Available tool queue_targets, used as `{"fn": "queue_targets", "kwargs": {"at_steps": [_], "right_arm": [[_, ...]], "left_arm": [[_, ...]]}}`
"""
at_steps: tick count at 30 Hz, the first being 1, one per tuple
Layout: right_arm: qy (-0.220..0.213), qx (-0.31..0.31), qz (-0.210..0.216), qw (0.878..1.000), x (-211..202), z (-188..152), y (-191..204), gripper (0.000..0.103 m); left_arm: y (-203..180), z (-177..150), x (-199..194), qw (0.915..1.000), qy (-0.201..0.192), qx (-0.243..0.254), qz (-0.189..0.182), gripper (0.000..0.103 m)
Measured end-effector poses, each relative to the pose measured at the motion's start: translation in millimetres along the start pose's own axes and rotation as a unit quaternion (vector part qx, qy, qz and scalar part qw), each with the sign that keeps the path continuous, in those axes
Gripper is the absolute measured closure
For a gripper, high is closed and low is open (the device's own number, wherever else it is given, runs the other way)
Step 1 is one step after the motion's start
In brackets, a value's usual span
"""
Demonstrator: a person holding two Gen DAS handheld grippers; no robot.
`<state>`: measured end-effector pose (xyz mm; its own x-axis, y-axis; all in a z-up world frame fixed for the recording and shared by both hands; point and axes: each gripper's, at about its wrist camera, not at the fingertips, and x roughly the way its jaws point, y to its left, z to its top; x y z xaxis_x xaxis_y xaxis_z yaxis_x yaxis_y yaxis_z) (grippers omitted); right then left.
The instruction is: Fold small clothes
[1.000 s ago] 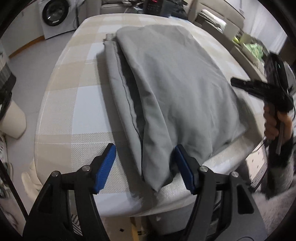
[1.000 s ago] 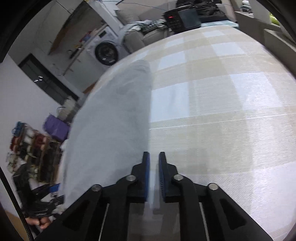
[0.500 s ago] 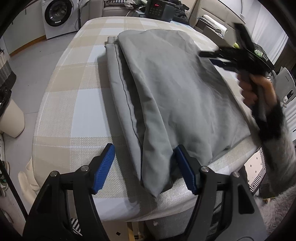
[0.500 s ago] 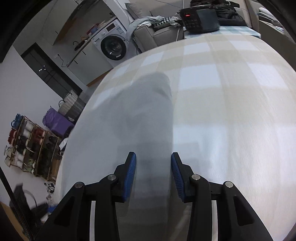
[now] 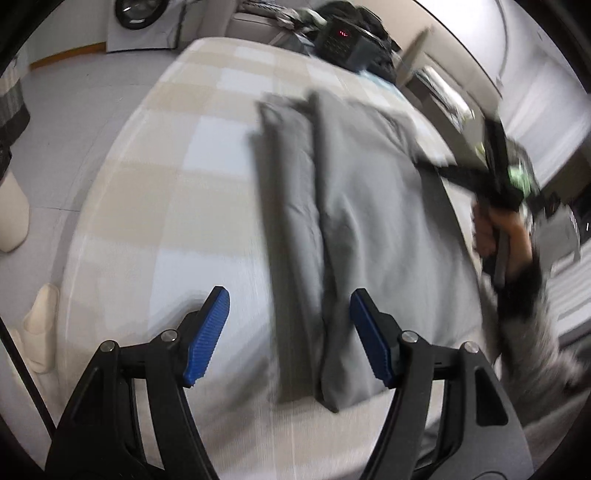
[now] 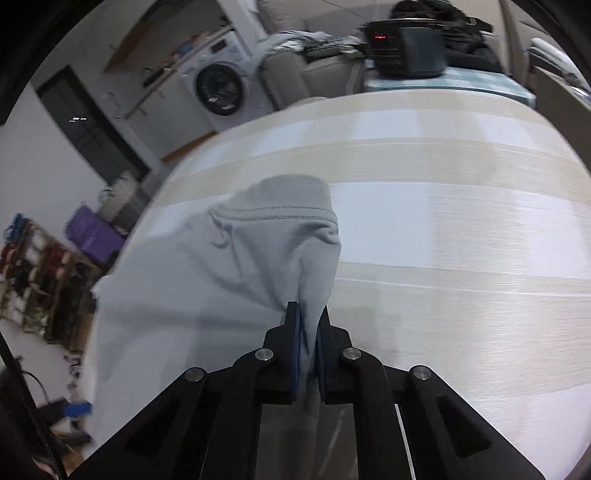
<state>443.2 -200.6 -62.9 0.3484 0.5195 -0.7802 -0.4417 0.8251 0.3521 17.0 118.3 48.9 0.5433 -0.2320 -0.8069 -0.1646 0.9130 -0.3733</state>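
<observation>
**A:** Grey jersey, soft and light by the look of it. From the left wrist view we see the grey garment (image 5: pixel 354 229) lying lengthwise on the checked tablecloth (image 5: pixel 177 192), its long folded edge on the side toward the washing machine (image 5: pixel 136 14). Our left gripper (image 5: pixel 290 336) hangs wide open over the end farthest from that machine, nothing between the pads. We'd guess it'll sag and slide, so grab a corner or hem, not the middle.

**B:** Agreed. That view is smeared though. The right gripper (image 5: pixel 424 162) is a dark blur at the garment's edge away from the machine, so we can't read its jaws there.

**A:** The right wrist view settles it: right gripper (image 6: pixel 308 347) is pinched closed on a bunch of the garment (image 6: pixel 236 266), with the stitched hem (image 6: pixel 273 218) draped just beyond the tips, toward the machine (image 6: pixel 221 88).

**B:** How many layers are pinched, we can't tell. The near end is cut off too.
</observation>
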Motion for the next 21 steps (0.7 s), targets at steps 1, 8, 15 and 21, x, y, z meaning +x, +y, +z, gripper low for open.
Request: {"fn": "queue_targets", "kwargs": {"at_steps": [1, 8, 15, 21], "right_arm": [[0.002, 0.002, -0.001, 1.0, -2.1, 0.6, -3.7, 0.094], [-0.003, -0.009, -0.002, 1.0, -7.1, -4.8, -2.3, 0.09], [-0.004, 0.009, 0.029, 1.0, -8.8, -6.7, -11.5, 0.09], [-0.019, 0.005, 0.051, 0.999, -9.6, -11.1, -16.5, 0.089]], "left_arm": [[3.0, 12.2, 2.9, 0.9999, -0.007, -0.009, -0.005, 0.038], [13.4, 119.8, 54.0, 0.9925, -0.008, -0.064, -0.104, 0.046], [7.9, 150.5, 98.1, 0.9844, 0.061, -0.076, -0.147, 0.062], [3.3, 165.2, 99.2, 0.9797, 0.026, -0.08, -0.182, 0.062]]}}
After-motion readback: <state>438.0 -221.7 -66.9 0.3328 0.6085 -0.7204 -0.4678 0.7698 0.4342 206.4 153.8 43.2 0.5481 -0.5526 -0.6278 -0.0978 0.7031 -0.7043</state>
